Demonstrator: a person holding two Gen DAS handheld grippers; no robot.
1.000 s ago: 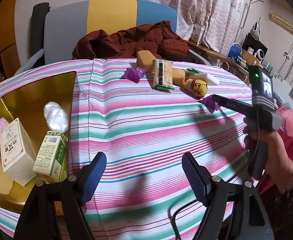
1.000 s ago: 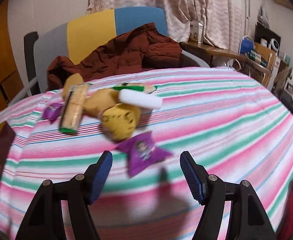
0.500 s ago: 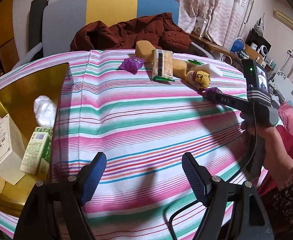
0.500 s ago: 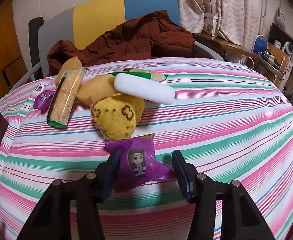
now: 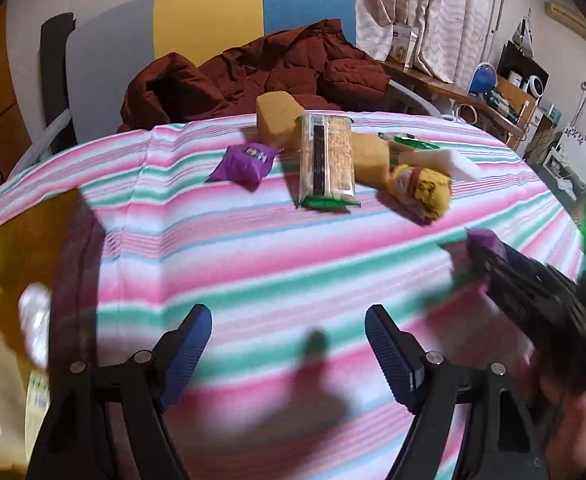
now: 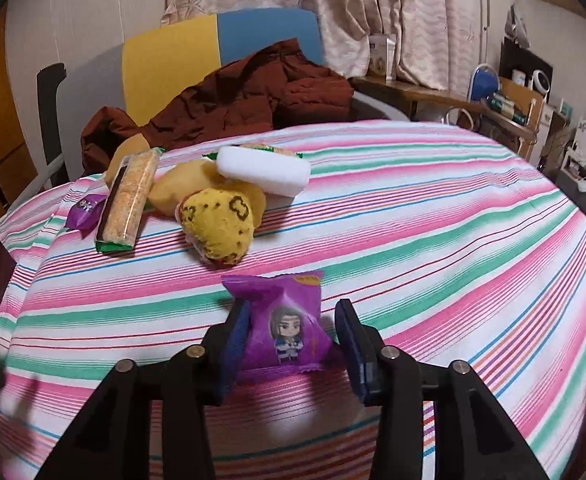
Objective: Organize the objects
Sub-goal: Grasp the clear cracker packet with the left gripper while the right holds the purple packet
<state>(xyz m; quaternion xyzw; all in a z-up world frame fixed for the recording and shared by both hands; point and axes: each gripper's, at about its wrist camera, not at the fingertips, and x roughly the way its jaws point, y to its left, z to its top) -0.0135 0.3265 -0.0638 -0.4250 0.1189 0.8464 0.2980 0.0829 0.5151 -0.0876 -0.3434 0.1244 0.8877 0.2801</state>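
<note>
My right gripper [image 6: 293,344] was closing on the purple foil snack packet [image 6: 285,320] lying on the striped tablecloth [image 6: 413,240], my left gripper [image 5: 289,344] gaped empty, and the heap of snacks [image 5: 357,164] remained unsorted.

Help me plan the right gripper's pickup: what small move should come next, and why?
Probably finish closing, then lift. The right gripper straddles the purple snack packet on the striped tablecloth, its jaws closing; the left pad looks in contact, the right shows a gap. The left gripper holds nothing.
</note>
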